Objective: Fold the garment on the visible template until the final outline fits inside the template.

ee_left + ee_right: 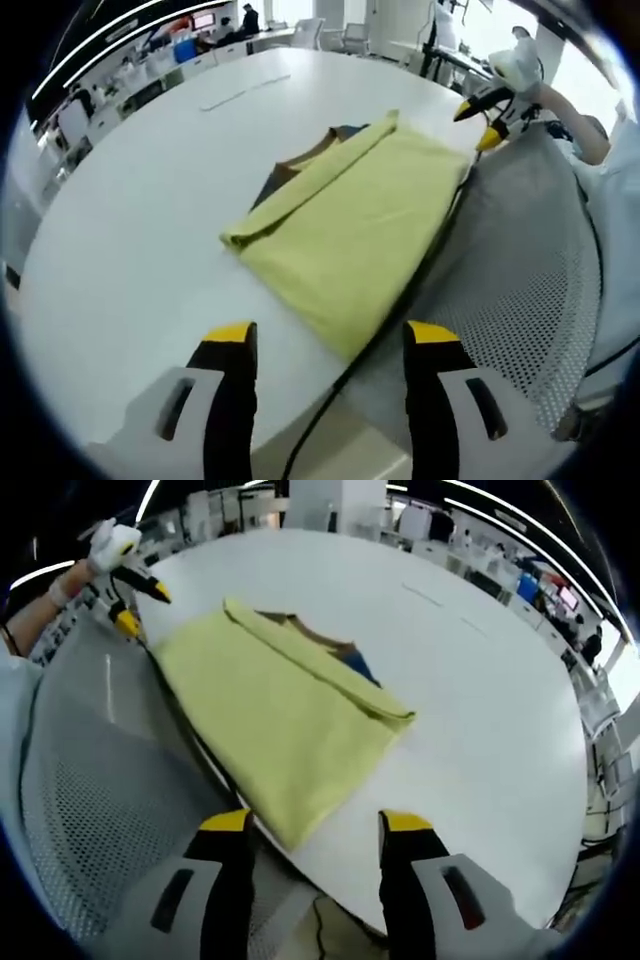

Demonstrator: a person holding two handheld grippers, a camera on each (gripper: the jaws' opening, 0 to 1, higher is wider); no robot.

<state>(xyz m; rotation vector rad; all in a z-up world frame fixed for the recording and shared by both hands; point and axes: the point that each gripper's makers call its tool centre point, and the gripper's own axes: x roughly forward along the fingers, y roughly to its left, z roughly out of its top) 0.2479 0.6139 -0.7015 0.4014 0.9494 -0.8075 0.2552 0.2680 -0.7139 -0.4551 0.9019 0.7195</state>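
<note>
A yellow garment (350, 215) (275, 715) lies folded on the round white table (140, 220) (490, 700), its near edge close to the table rim. A brown and blue template (300, 162) (345, 652) peeks out from under its far side. My left gripper (330, 335) hovers open before one end of the garment, nothing between its yellow-tipped jaws. My right gripper (315, 825) is open and empty at the opposite end. Each shows far off in the other's view, held by a gloved hand: the right gripper (478, 122), the left gripper (140, 605).
A grey mesh sheet (530, 260) (90, 770) hangs at the table's near edge, and a dark cable (400, 300) runs along that edge. A thin pale strip (245, 92) (440, 605) lies on the far tabletop. Desks, chairs and people stand beyond.
</note>
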